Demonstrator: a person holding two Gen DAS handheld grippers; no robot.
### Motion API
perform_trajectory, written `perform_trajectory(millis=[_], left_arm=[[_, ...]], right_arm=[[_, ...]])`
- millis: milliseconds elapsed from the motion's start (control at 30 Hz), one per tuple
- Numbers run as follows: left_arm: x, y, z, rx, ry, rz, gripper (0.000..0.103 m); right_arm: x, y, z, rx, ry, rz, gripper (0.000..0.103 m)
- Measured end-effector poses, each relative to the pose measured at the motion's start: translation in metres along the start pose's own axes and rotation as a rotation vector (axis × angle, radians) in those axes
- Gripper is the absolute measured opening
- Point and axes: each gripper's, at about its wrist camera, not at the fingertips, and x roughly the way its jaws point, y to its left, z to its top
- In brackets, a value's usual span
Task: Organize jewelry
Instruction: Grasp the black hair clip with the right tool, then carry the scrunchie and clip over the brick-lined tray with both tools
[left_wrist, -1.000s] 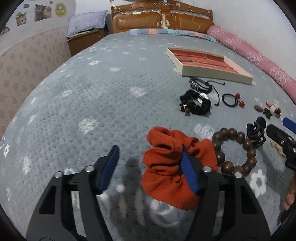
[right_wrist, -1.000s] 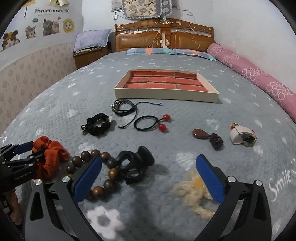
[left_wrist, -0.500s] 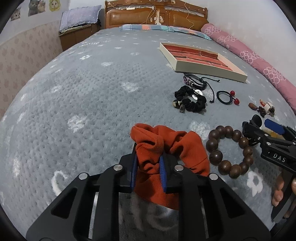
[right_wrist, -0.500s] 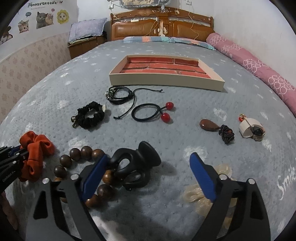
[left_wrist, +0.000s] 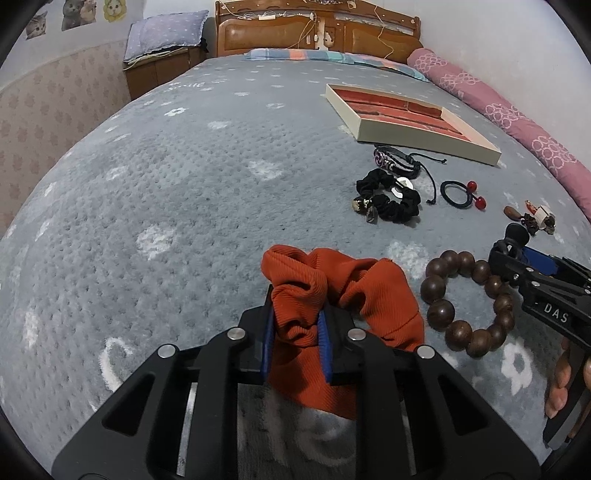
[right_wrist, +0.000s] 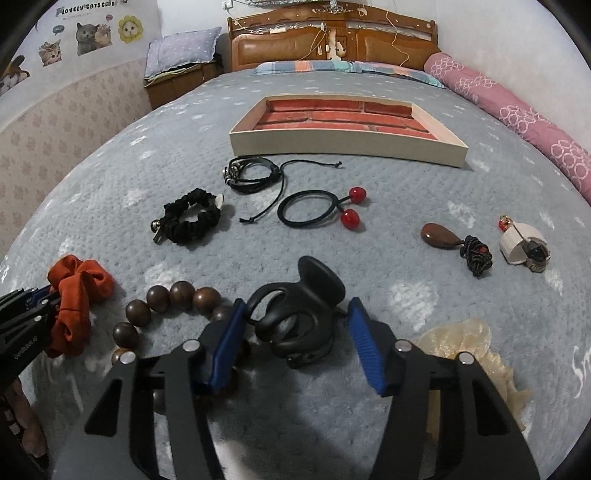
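**Left clamped on scrunchie, right closing round claw clip**

My left gripper (left_wrist: 295, 341) has its jaws clenched on a fold of the orange scrunchie (left_wrist: 343, 291); rest of it bunches fwd & right of the jaws on the bed (left_wrist: 147, 192). My right gripper (right_wrist: 295, 343): jaws closing, black claw clip (right_wrist: 295, 314) between them, pads not pressing it yet. Wooden bead bracelet (right_wrist: 166, 299) lies just left of the right jaws, partly under the left finger. Cream scrunchie (right_wrist: 465, 343) just right of them. Ahead of both: black scrunchie (right_wrist: 190, 218), cherry hair tie (right_wrist: 321, 210), leather bracelet (right_wrist: 251, 171), then the tray (right_wrist: 347, 144), well apart.
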Motion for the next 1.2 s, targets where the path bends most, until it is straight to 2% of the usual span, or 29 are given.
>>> perform_trajectory(millis=[167,333,500,633,767,933,1200], left_arm=[[0.0,-0.005,0.0,0.013,-0.005,0.031,0.018],[-0.002,-0.01,0.003,0.016,-0.014,0.059,0.016],[-0.004,-0.016,0.014,-0.003,-0.018,0.053,0.015],[-0.007,-0.026,0.027,-0.005,-0.023,0.062,0.014],[-0.013,-0.039,0.051,0.004,-0.056,0.069,0.014],[-0.01,-0.061,0.095,0.017,-0.095,0.054,0.014],[0.015,-0.097,0.173,0.02,-0.142,0.031,0.014]], right_arm=[[-0.001,0.0,-0.002,-0.003,-0.019,0.002,0.056],[-0.006,-0.001,0.0,-0.009,-0.041,0.026,0.05],[-0.002,-0.008,0.003,0.005,-0.029,0.066,0.05],[-0.01,-0.013,0.01,0.005,-0.053,0.093,0.05],[-0.016,-0.026,0.03,0.033,-0.084,0.113,0.05],[-0.019,-0.048,0.072,0.043,-0.131,0.125,0.05],[0.0,-0.089,0.147,0.019,-0.193,0.09,0.05]])
